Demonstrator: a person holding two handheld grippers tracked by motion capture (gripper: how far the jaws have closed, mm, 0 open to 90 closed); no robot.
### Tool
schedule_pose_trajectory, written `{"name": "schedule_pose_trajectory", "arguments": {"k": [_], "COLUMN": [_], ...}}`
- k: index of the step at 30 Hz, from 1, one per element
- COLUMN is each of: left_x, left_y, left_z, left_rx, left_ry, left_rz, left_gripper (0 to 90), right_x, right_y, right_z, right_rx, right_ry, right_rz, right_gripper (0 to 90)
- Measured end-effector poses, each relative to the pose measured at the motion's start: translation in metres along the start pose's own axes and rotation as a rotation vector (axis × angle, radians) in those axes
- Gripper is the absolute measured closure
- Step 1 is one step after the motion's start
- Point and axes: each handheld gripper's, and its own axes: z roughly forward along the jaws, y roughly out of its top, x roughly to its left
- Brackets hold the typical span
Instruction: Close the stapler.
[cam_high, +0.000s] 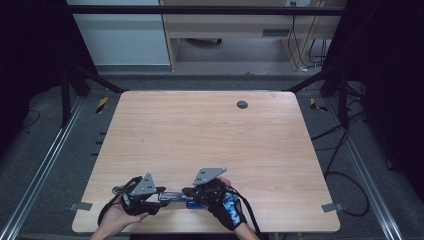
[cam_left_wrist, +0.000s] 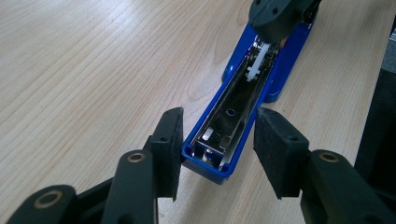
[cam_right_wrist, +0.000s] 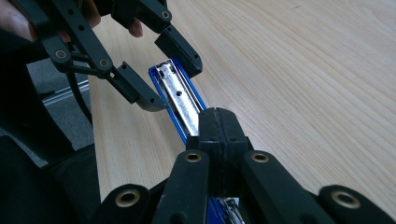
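Observation:
A blue stapler (cam_high: 175, 197) lies opened near the table's front edge, its shiny metal staple channel (cam_left_wrist: 233, 107) facing up. My left gripper (cam_left_wrist: 219, 144) straddles the stapler's front end. One pad (cam_left_wrist: 170, 140) lies flat against its blue side and the other pad (cam_left_wrist: 275, 149) meets the opposite side at its tip. My right gripper (cam_right_wrist: 219, 135) is shut, jaws pressed together, its tip over the channel of the stapler (cam_right_wrist: 180, 100) near the rear. In the left gripper view, the right gripper (cam_left_wrist: 275, 18) sits just above a white plastic pusher (cam_left_wrist: 256, 65).
The wooden table (cam_high: 210, 130) stretches away beyond the hands, with a small dark round cap (cam_high: 242, 104) near its far edge. Metal frame rails and cables run along the floor on both sides. The front table edge lies just behind both hands.

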Motion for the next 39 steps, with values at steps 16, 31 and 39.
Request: {"name": "schedule_pose_trajectory", "arguments": {"k": [16,31,39], "left_x": [0.000,0.001,0.015], "left_y": [0.000,0.001,0.000], "left_z": [0.000,-0.004,-0.030], "left_rx": [-0.002,-0.039,-0.166], "left_ry": [-0.003,0.010,0.105], "left_rz": [-0.003,-0.026,-0.098], "left_gripper": [53.2,50.7,47.1], "right_x": [0.006,0.005,0.004], "right_y": [-0.001,-0.003,-0.003], "right_z": [0.015,0.018,0.018], "right_rx": [0.019,0.027,0.027], "right_ry": [-0.011,-0.019,-0.016], "right_rz": [-0.007,-0.007,-0.009], "right_gripper": [90.0,90.0,90.0]}}
